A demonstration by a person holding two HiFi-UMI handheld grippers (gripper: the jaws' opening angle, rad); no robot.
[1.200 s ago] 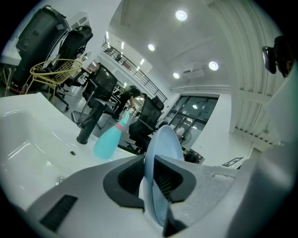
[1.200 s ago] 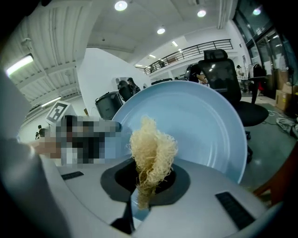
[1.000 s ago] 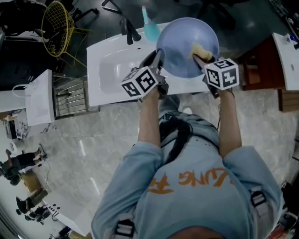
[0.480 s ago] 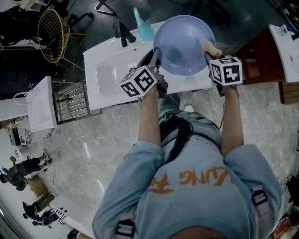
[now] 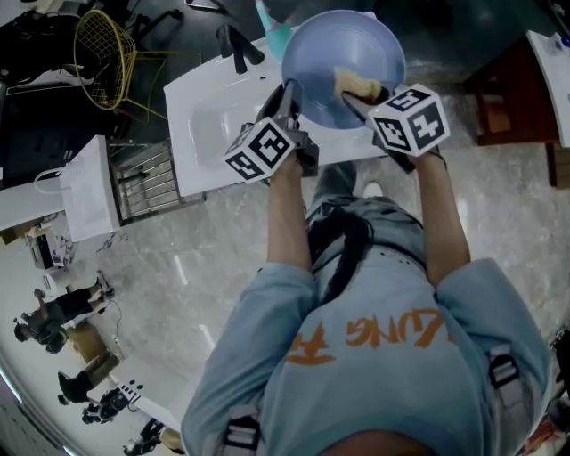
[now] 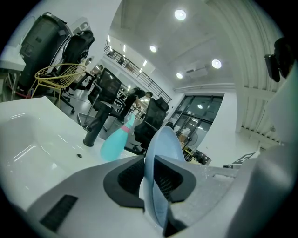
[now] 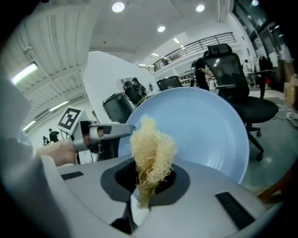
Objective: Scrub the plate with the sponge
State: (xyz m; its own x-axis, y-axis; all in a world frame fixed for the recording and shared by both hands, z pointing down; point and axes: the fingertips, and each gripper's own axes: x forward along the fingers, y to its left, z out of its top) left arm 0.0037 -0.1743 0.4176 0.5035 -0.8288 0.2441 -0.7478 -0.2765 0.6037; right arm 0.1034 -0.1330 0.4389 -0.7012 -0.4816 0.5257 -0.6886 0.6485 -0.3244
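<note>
A pale blue plate (image 5: 343,67) is held up on edge over the white sink counter (image 5: 209,116). My left gripper (image 5: 289,98) is shut on the plate's left rim (image 6: 160,167), which stands edge-on between its pads. My right gripper (image 5: 356,93) is shut on a yellowish fibrous sponge (image 5: 354,85). In the right gripper view the sponge (image 7: 151,153) sticks up from the jaws in front of the plate's face (image 7: 209,125). The sponge lies against the plate's inner face near its middle.
A black faucet (image 5: 233,46) and a teal spray bottle (image 5: 272,27) stand at the back of the counter, the bottle (image 6: 116,139) also seen in the left gripper view. A yellow wire chair (image 5: 102,44) sits at the far left. Dark wooden furniture (image 5: 512,85) stands at the right.
My right gripper has swung the sponge from the plate's right rim back leftward onto the middle of its face. The left gripper and plate have hardly moved.
</note>
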